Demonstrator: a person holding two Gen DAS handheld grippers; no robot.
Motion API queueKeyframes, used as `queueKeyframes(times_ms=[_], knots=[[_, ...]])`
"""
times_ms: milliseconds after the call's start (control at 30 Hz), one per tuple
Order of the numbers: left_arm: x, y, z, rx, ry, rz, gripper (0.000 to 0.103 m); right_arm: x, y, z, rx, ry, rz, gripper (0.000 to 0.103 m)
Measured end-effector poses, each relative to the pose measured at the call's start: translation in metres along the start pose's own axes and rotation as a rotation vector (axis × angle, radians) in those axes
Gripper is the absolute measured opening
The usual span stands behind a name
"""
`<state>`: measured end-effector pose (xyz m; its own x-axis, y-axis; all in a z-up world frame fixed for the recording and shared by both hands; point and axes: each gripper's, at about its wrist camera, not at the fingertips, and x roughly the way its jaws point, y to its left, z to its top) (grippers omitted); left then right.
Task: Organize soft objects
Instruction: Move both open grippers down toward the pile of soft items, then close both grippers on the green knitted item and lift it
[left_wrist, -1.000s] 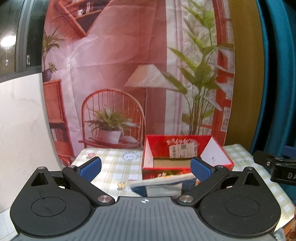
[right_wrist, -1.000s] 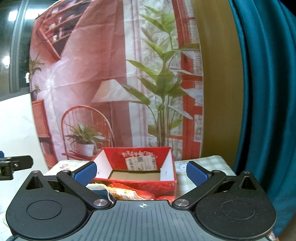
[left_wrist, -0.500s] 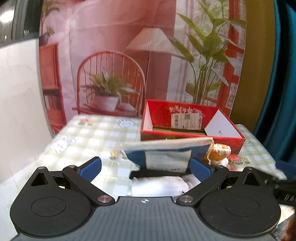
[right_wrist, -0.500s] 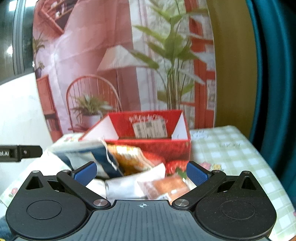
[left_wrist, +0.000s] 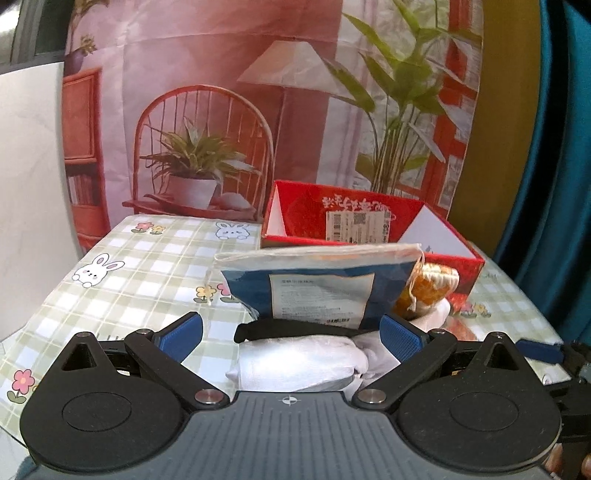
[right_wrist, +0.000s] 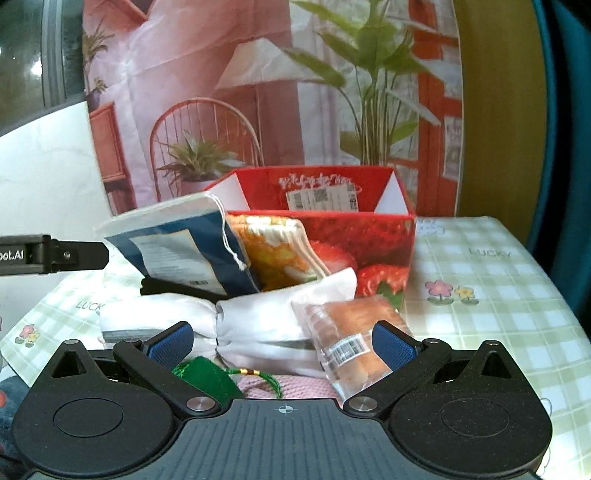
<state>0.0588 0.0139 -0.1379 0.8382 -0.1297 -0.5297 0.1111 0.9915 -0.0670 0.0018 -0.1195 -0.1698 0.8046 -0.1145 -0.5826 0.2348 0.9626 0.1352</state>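
Observation:
A pile of soft things lies in front of a red strawberry box (left_wrist: 373, 218) (right_wrist: 369, 236). A blue-and-white drawstring pouch (left_wrist: 317, 280) (right_wrist: 177, 247) leans on top, an orange patterned pouch (left_wrist: 428, 286) (right_wrist: 277, 251) beside it. White rolled cloths (left_wrist: 299, 358) (right_wrist: 258, 325) lie below, over a black item (left_wrist: 273, 326). A wrapped bread bun (right_wrist: 351, 339), a green pouch (right_wrist: 207, 376) and pink knit (right_wrist: 295, 387) lie nearest in the right wrist view. My left gripper (left_wrist: 290, 334) is open over the white cloth. My right gripper (right_wrist: 282, 343) is open above the bun and cloth.
The table wears a green checked cloth (left_wrist: 140, 266) (right_wrist: 491, 295) with rabbits and flowers. A printed backdrop (left_wrist: 258, 92) and a teal curtain (left_wrist: 554, 147) stand behind. The left gripper's body (right_wrist: 48, 254) shows at the left of the right wrist view; the right gripper's fingertip (left_wrist: 539, 349) reaches in at the left view's right.
Both grippers have tilted down and come closer to the pile, so the pouches, cloths and bun now fill the lower views. Both stay open.

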Motion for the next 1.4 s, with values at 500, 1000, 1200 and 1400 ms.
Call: queueKeyframes(times_ms=[500,1000,1200,1400], knots=[[0.015,-0.004,-0.011,0.076,0.103,-0.071,0.102,0.000,0.001,-0.008,-0.033,-0.041,0.007,0.102],[0.033,-0.006,-0.020,0.059,0.171,-0.137,0.078,0.017,0.014,-0.019,-0.093,0.128,0.081,0.100],[0.038,-0.018,-0.025,0.112,0.210,-0.208,0.066,0.021,0.022,-0.023,-0.132,0.178,0.153,0.071],[0.046,-0.018,-0.032,0.094,0.247,-0.251,0.066,0.025,0.024,-0.028,-0.140,0.230,0.215,0.051]])
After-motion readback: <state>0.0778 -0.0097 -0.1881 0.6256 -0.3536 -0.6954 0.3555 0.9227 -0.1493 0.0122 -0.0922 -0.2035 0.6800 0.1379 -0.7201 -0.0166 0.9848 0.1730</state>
